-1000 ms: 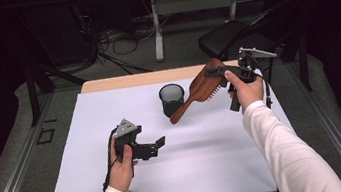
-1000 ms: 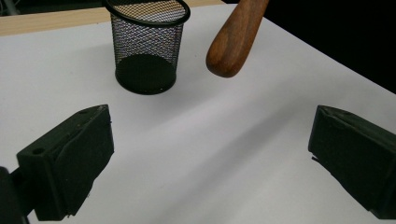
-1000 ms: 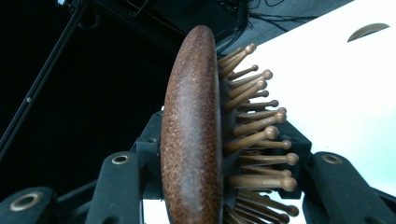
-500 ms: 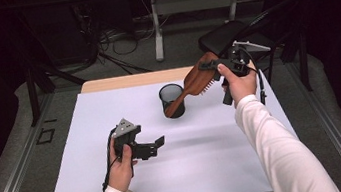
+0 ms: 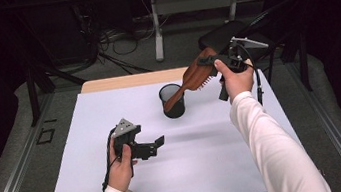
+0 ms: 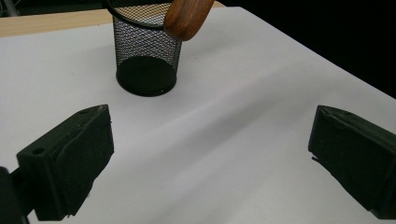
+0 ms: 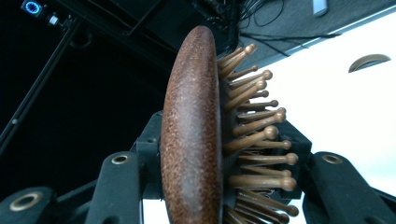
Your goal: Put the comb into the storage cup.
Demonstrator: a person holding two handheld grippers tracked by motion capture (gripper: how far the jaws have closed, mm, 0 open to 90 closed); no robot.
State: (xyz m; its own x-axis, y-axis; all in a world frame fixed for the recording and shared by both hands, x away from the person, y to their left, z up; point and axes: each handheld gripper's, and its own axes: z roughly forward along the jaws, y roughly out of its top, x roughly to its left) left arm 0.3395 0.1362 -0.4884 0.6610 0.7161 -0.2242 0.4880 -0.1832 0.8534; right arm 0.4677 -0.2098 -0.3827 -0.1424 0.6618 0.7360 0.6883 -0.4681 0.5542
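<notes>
The right tongs [image 5: 208, 63] gripped the wooden hairbrush [image 5: 195, 75] by its head, handle tip angled down at the mesh cup [image 5: 172, 100] rim; insertion remained. Since a second earlier, the brush had risen and tilted steeper. The left tongs [image 5: 160, 142] rested open on the worktop [image 5: 218, 160], nearer the person.

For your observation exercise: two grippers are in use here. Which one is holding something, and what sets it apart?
The right gripper: shut on the wooden hairbrush, handle tilted toward the mesh cup. The left gripper is open over the table.

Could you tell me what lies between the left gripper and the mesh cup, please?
Nothing: in the left gripper view, only bare white table lies between the left gripper and the mesh cup.
</notes>
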